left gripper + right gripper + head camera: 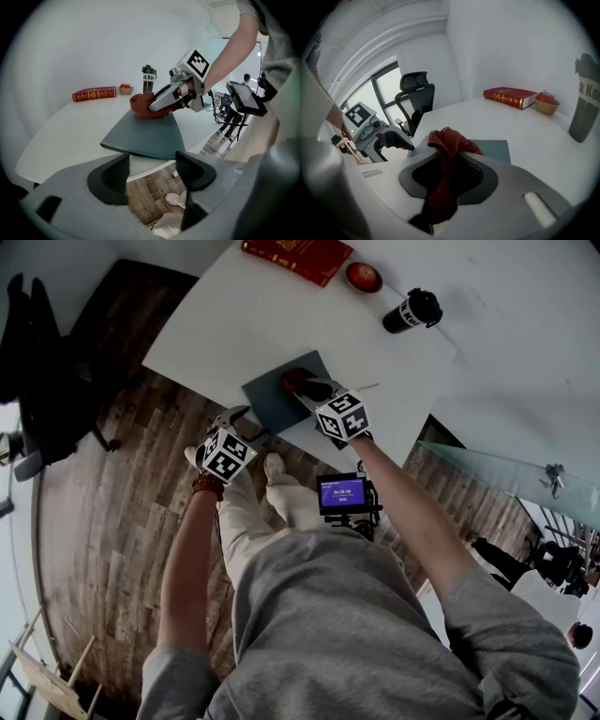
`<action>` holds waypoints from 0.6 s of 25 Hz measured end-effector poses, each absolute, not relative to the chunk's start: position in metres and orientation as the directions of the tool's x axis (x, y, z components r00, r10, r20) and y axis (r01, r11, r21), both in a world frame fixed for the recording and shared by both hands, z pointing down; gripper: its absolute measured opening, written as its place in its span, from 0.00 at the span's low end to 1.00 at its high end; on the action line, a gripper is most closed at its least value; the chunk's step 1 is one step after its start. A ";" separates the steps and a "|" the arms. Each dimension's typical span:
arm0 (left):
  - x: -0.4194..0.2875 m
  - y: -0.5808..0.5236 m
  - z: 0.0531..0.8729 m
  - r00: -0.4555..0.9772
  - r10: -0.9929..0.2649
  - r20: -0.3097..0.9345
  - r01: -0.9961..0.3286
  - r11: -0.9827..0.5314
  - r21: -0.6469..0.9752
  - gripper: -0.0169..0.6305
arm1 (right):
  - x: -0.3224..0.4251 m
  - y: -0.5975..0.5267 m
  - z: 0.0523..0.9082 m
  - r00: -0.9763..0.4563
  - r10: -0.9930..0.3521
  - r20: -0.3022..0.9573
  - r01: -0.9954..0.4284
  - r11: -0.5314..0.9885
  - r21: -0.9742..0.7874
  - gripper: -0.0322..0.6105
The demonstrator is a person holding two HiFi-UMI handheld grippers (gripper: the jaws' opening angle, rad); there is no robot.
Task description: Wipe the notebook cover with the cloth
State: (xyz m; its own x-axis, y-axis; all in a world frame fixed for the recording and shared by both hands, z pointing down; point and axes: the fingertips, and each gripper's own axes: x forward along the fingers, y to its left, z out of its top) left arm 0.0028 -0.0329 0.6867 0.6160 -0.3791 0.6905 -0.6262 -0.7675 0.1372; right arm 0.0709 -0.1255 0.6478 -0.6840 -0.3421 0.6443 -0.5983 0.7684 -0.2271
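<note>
My left gripper (150, 171) hangs open with nothing in it, just off the table (234, 324) edge by the gray notebook (145, 133). My right gripper (446, 168) is clamped on the red cloth (449, 140), which is pressed on the cover's far end. I reckon most of the cover's still unwiped.

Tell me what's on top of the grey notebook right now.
Only the red cloth, clamped in the right gripper, sits on the notebook, at its far end. The rest of the cover is bare. The patch under the cloth is hidden.
</note>
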 end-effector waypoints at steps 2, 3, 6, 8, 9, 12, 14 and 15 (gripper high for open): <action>0.003 -0.033 0.687 0.614 -0.377 0.694 -0.627 -0.767 0.137 0.49 | 0.063 -0.120 0.648 -0.690 -0.331 0.643 -0.584 0.780 -0.224 0.21; 0.003 -0.033 0.687 0.613 -0.375 0.696 -0.627 -0.767 0.138 0.49 | 0.060 -0.119 0.648 -0.693 -0.327 0.642 -0.579 0.783 -0.226 0.21; 0.004 -0.033 0.686 0.611 -0.376 0.697 -0.628 -0.766 0.137 0.49 | 0.049 -0.110 0.648 -0.715 -0.287 0.638 -0.545 0.801 -0.250 0.21; 0.005 -0.033 0.686 0.611 -0.377 0.696 -0.628 -0.766 0.135 0.49 | 0.042 -0.104 0.647 -0.722 -0.267 0.638 -0.525 0.812 -0.254 0.21; 0.005 -0.033 0.686 0.610 -0.376 0.697 -0.627 -0.767 0.136 0.49 | 0.040 -0.103 0.647 -0.724 -0.264 0.637 -0.522 0.814 -0.256 0.21; 0.006 -0.034 0.686 0.612 -0.373 0.698 -0.624 -0.770 0.135 0.49 | 0.032 -0.096 0.647 -0.734 -0.247 0.632 -0.503 0.823 -0.263 0.21; 0.006 -0.033 0.687 0.613 -0.372 0.697 -0.622 -0.771 0.136 0.49 | 0.021 -0.088 0.647 -0.743 -0.211 0.635 -0.461 0.849 -0.257 0.21; 0.006 -0.033 0.686 0.613 -0.372 0.697 -0.622 -0.771 0.136 0.49 | 0.015 -0.083 0.647 -0.745 -0.193 0.638 -0.439 0.863 -0.251 0.21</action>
State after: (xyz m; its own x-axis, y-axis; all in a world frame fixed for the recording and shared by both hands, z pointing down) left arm 0.0063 -0.0334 0.6864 0.6133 -0.3716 0.6970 -0.6219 -0.7712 0.1361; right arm 0.0151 -0.0834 0.6474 -0.7452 -0.1934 0.6381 -0.4388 0.8629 -0.2509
